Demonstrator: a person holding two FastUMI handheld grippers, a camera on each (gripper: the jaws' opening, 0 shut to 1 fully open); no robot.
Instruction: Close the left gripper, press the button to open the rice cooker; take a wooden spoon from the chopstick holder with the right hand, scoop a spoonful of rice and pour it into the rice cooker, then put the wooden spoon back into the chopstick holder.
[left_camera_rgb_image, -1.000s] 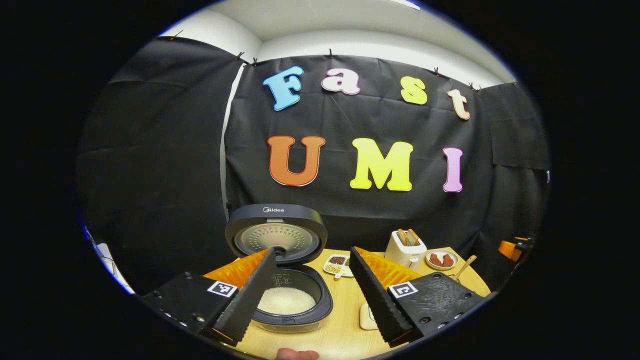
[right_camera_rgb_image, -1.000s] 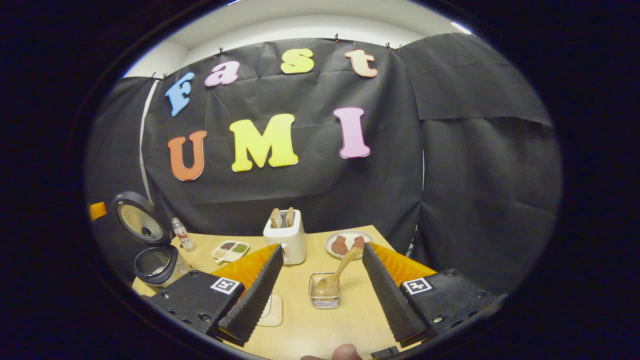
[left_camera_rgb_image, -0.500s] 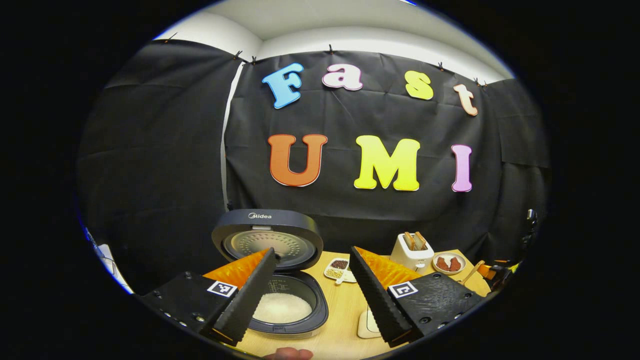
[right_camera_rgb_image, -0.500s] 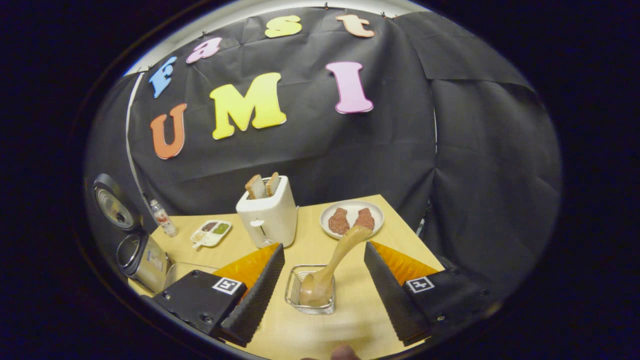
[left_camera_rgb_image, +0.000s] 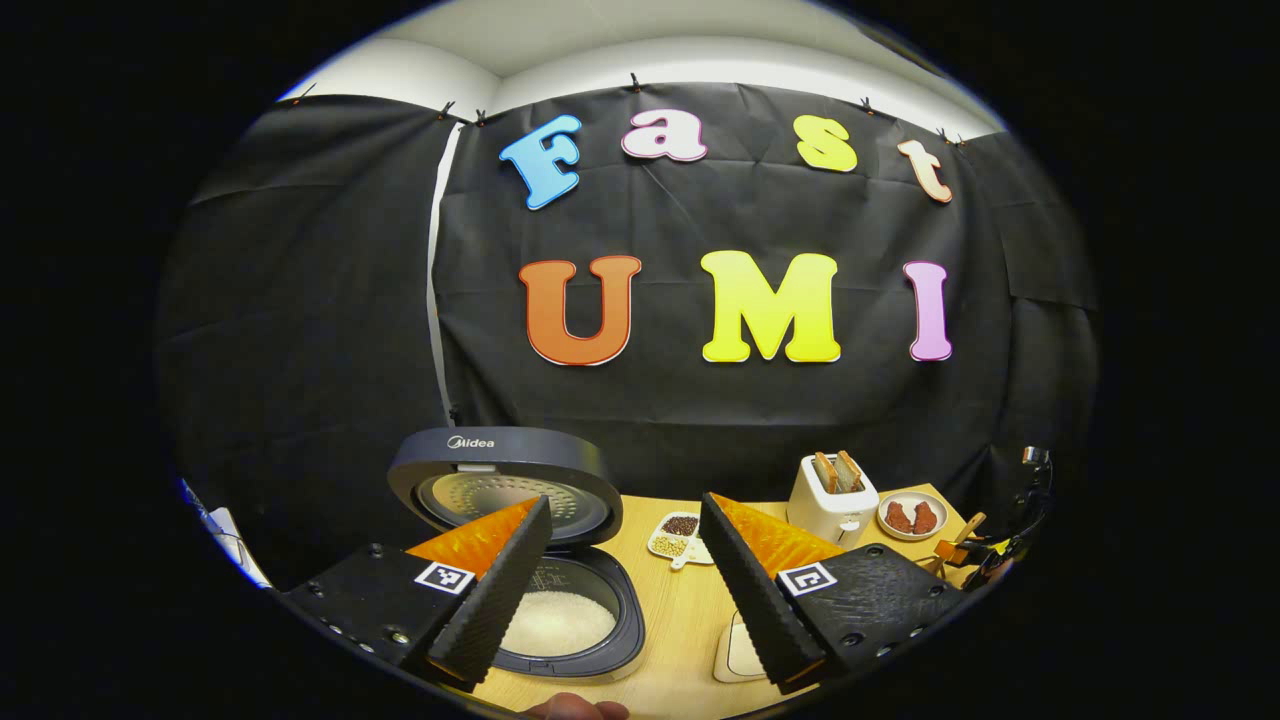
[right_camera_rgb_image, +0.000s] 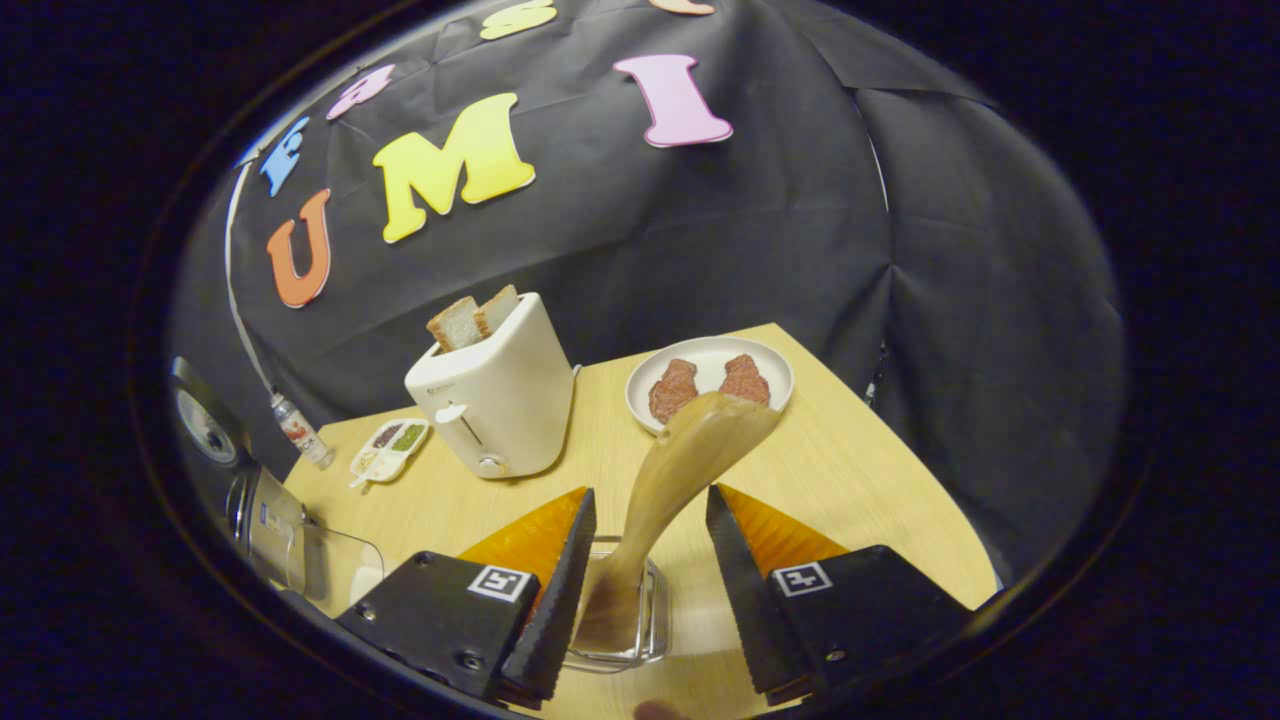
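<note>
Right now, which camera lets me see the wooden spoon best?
The right gripper view: the wooden spoon stands big between the open fingers, leaning in its clear holder. In the left gripper view the spoon is tiny at the table's far edge.

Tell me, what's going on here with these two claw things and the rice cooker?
A person holds a two-finger gripper in each hand. The rice cooker already stands open, its lid up and white rice in its pot; the left gripper hovers open in front of it. The right gripper is open around the wooden spoon, which leans in the clear chopstick holder. Its fingers flank the handle, not yet gripping. A toaster and a plate sit behind.
</note>
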